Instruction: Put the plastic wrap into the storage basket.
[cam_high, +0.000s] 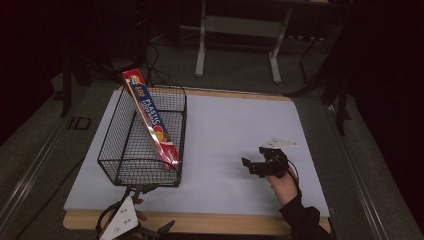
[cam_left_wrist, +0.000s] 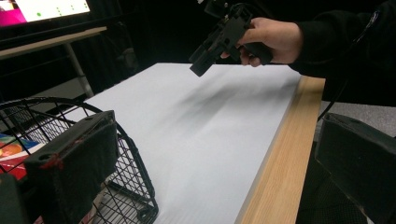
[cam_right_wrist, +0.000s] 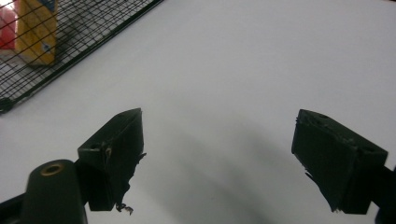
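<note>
Worktop (cam_high: 235, 130), white-topped in a dark room, carries a wire basket (cam_high: 120, 150); left hand-held gripper (cam_left_wrist: 210, 154) and right hand-held gripper (cam_right_wrist: 217, 158) both gape apart.

The right gripper (cam_right_wrist: 217, 158) hangs over the white surface (cam_right_wrist: 243, 60) with its two black jaws spread wide, nothing between them, and a soft shadow on the sheet below. At the upper left, well apart from the jaws, runs the corner of a black wire basket (cam_right_wrist: 84, 44). Through its mesh shows a yellow and red box (cam_right_wrist: 37, 28), blurred.
</note>
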